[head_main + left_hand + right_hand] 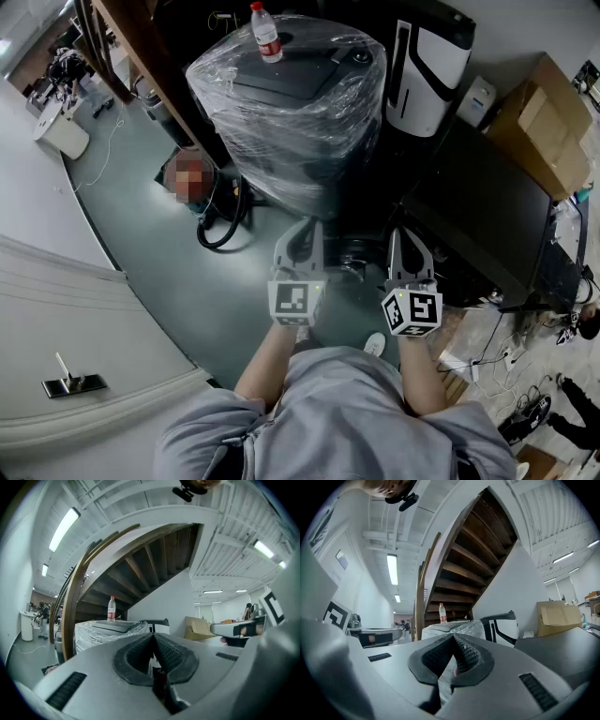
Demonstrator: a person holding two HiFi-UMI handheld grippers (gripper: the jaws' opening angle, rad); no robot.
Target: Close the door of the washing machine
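Holding both tools low ahead of the torso, jaws aimed forward. Left hand-held gripper (307, 227): pads clenched together at the tip, nothing between them. Right hand-held gripper (399, 234): same, clenched and empty.

Green floor (141, 234) ahead, dark clutter just past the jaw tips, too dim to name.

Washing machine (291, 103) stands on the floor beyond that, under the staircase, wrapped in plastic film. It lies straight ahead and slightly left, well apart from both tools. The left one lines up closer with it, so my guess is that hand leads.

Dark top panel under the film looks flat. Can't tell which part is the door or whether it's open.

Water bottle (267, 33) is upright on the machine's far top edge. It could tip if the top gets pushed.
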